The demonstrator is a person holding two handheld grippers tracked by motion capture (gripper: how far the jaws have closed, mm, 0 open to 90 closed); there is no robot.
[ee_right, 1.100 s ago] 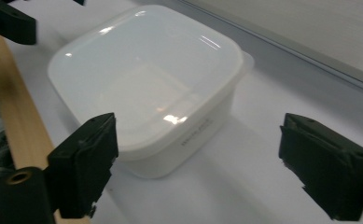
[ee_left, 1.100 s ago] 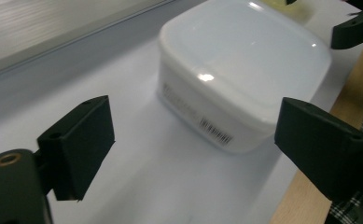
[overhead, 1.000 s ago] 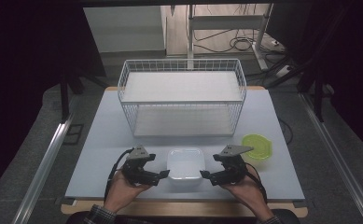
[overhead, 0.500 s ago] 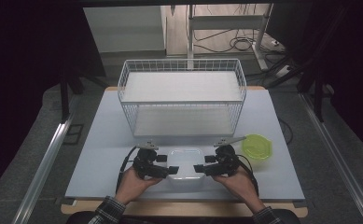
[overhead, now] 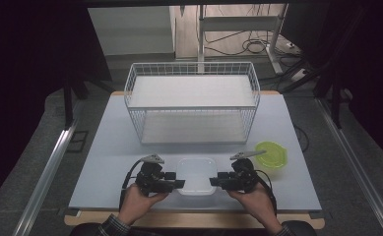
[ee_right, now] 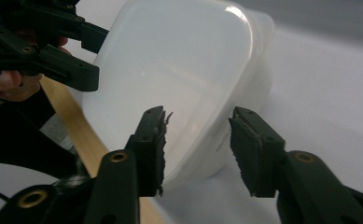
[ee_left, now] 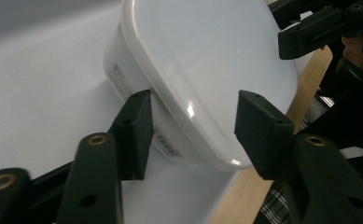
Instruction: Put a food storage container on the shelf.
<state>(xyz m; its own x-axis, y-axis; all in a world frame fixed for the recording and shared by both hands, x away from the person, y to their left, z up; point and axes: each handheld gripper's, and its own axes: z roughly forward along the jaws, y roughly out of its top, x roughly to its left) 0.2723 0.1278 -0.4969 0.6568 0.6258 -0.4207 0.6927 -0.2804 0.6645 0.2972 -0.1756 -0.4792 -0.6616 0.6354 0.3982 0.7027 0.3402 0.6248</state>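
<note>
Closed in from both sides: left gripper (overhead: 178, 184) and right gripper (overhead: 214, 182) jaws narrowing around tub (overhead: 196, 175), not yet clamped; lift remaining.

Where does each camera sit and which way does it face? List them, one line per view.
High view: above the person's side, facing forward and down at the table; shows both hands.
Left gripper view: on the left gripper, looking along its jaws at the white container.
Right gripper view: on the right gripper, likewise.
All share the container.
</note>
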